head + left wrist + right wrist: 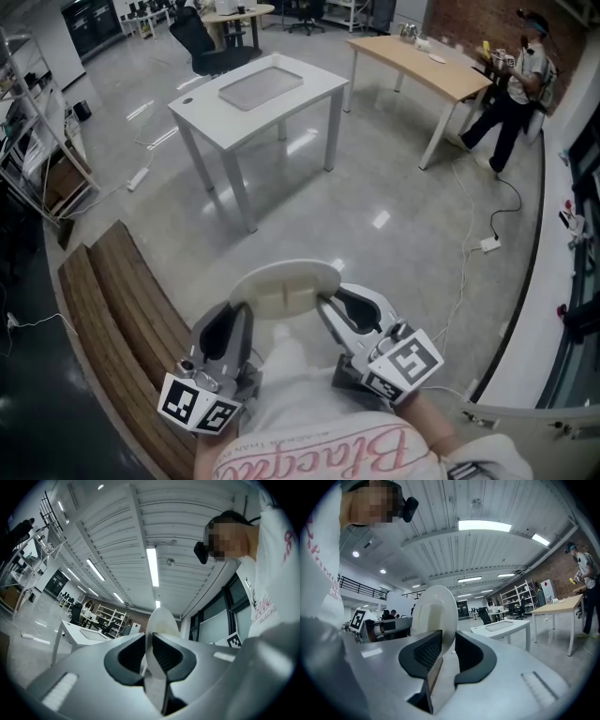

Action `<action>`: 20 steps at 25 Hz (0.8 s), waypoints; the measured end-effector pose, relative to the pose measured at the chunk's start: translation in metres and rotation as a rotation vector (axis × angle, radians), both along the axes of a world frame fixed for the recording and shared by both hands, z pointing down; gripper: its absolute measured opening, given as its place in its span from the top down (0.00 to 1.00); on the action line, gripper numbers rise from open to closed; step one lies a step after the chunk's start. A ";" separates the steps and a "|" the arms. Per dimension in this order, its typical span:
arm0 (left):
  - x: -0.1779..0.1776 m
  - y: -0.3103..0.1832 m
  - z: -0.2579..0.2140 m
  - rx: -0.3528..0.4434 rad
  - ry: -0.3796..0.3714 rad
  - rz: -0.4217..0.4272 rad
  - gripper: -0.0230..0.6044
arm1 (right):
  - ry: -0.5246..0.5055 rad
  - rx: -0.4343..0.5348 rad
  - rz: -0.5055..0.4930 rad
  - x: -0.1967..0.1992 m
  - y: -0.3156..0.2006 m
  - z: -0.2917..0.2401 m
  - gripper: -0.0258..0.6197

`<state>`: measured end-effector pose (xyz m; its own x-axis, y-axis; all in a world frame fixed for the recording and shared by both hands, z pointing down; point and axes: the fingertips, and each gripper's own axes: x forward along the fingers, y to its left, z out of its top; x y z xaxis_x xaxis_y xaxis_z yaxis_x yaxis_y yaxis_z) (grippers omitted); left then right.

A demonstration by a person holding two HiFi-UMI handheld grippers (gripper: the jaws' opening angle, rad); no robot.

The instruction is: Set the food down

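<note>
A white plate with a pale rectangular piece of food on it hangs in front of me above the floor. My left gripper is shut on the plate's near left rim. In the left gripper view the plate stands edge-on between the pads. My right gripper is shut on the near right rim. The right gripper view shows the plate rising from between its jaws, close against the left pad.
A white table carrying a grey tray stands ahead. Behind it on the right is a wooden table, with a person at its end. A slatted wooden bench runs along my left. A cable and plug lie on the floor.
</note>
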<state>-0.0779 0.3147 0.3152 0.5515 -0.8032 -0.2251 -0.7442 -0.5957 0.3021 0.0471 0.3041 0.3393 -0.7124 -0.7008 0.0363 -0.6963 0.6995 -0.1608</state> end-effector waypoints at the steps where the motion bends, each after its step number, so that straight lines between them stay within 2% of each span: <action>1: -0.001 -0.004 0.000 0.001 0.006 -0.004 0.89 | -0.004 0.000 -0.003 0.000 -0.004 -0.001 0.83; 9: 0.000 -0.046 0.002 -0.028 0.053 -0.008 0.89 | -0.008 -0.005 -0.015 0.003 -0.039 -0.007 0.83; 20: -0.009 -0.125 -0.003 -0.054 0.054 0.026 0.88 | -0.034 -0.022 0.011 -0.006 -0.112 -0.016 0.84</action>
